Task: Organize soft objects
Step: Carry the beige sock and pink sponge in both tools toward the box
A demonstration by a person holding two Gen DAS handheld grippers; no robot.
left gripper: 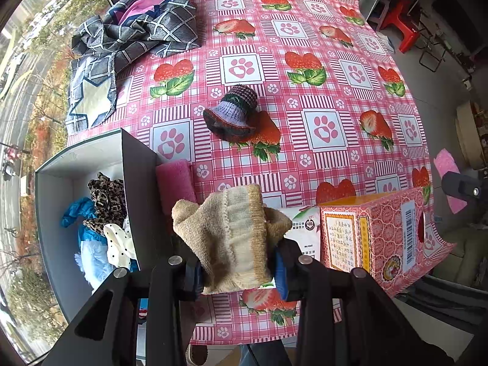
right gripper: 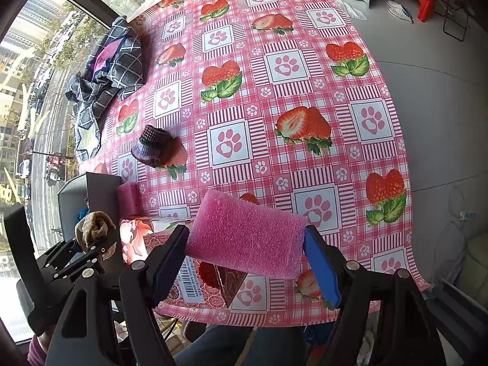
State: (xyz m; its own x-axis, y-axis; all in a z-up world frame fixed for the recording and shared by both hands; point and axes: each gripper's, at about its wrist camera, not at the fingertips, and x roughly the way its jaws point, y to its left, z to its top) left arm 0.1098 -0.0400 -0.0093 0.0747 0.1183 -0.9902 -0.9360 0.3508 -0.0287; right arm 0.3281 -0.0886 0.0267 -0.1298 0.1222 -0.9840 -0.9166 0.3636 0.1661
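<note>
In my left gripper (left gripper: 236, 270) I have a tan knitted sock (left gripper: 235, 231), the jaws clamped on its lower part so the bunched cloth stands up and forward out of them. It hangs above the near edge of the surface (left gripper: 305, 70), clear of the pink checked cloth. What my next move turns on is the open box (left gripper: 53, 201) just to the left of that sock: its dark side wall (left gripper: 138, 201) stands between the jaws and the box's inside, so I judge the sock must go up and over that wall, leftward, before it can be dropped. Leopard-print, blue and dotted fabrics (left gripper: 105, 222) already lie in there.

My right gripper (right gripper: 245, 259) is clamped on a pink foam sponge (right gripper: 247, 235), whose long axis runs straight across from one jaw to the other, tilted a little down to the right. It is held above the near right part of the surface, over a patterned red carton (right gripper: 207, 286). From here the box sits well to the left, past the carton and past the left gripper, so the left one is plainly nearer and I would let it go first.

Against the outside of the box wall lies a second pink sponge (left gripper: 175, 183). Farther out, near the middle of the surface, a small crocheted hat (left gripper: 235, 113) rests brim down. At the far left edge by the window a checked grey cloth (left gripper: 137, 30) lies rumpled.
</note>
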